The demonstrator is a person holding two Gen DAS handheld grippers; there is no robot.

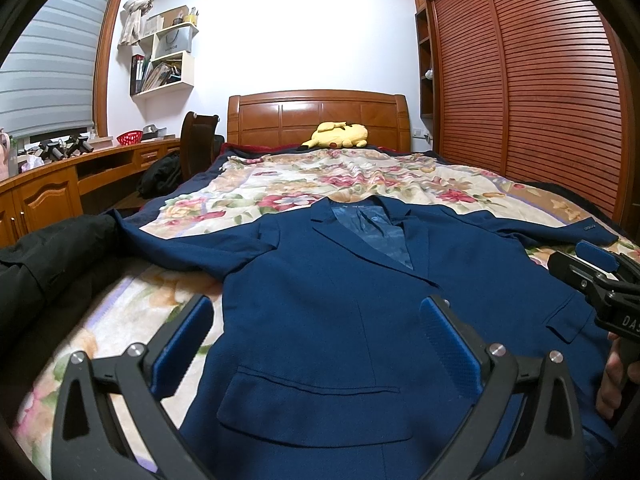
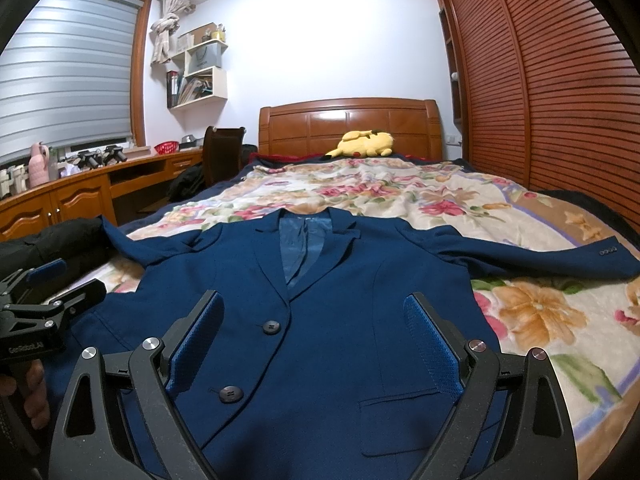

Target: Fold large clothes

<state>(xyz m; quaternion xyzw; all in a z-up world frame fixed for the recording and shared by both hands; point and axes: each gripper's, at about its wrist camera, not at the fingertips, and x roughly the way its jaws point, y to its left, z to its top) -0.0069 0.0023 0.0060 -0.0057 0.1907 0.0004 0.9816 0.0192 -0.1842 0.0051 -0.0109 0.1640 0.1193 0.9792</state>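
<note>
Navy blazer [image 1: 320, 320] spread flat, front up, on floral bed [image 1: 280, 184]. Left gripper [image 1: 316, 344] and right gripper [image 2: 312, 340] wide open, empty, above hem.

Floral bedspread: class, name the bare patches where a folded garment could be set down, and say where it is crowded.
Free: the wide stretch of floral bedspread between the navy blue suit jacket's collar and the yellow plush toy; also the corner below the jacket's right sleeve. Crowded: the left edge, where a black garment lies beside the jacket's other sleeve.
</note>
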